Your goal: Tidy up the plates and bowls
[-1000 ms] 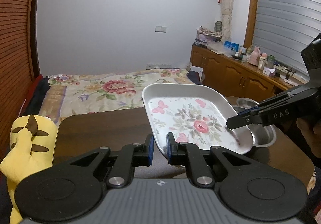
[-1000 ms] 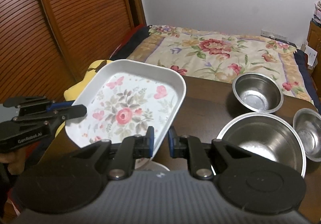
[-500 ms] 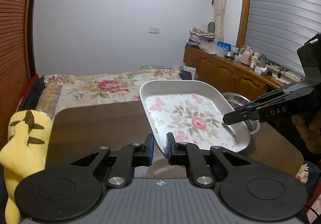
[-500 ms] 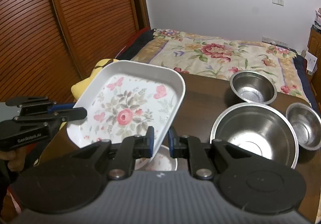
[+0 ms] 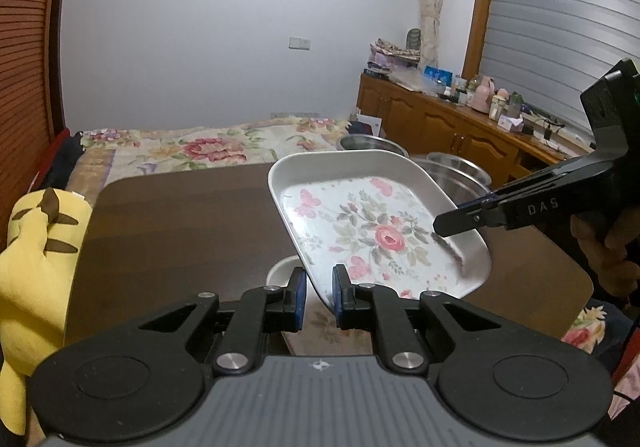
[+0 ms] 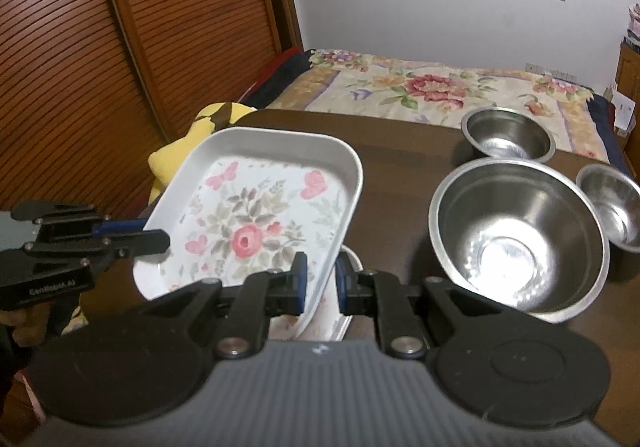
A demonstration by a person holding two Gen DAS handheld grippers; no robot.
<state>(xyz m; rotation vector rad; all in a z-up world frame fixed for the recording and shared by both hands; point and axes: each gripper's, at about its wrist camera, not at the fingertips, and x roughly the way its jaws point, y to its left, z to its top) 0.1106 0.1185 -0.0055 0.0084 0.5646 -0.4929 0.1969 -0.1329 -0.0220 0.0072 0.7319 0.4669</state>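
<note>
A white rectangular tray with a flower print (image 5: 372, 231) is held in the air above the dark table (image 5: 180, 215), tilted. My left gripper (image 5: 319, 295) is shut on its near rim. My right gripper (image 6: 321, 285) is shut on the opposite rim; the tray also shows in the right wrist view (image 6: 260, 223). Under the tray a second white floral dish (image 6: 324, 321) lies on the table, mostly hidden. A large steel bowl (image 6: 516, 235), a medium steel bowl (image 6: 506, 135) and a small steel bowl (image 6: 612, 205) stand to the right.
A yellow plush toy (image 5: 36, 259) sits off the table's left edge. A bed with a floral cover (image 6: 440, 87) lies behind the table. A wooden cabinet (image 5: 460, 135) with clutter runs along the right wall, slatted wooden doors (image 6: 120, 47) along the left.
Both grippers have lifted the tray higher over the table. The white dish beneath it has come into view. The steel bowls have not moved.
</note>
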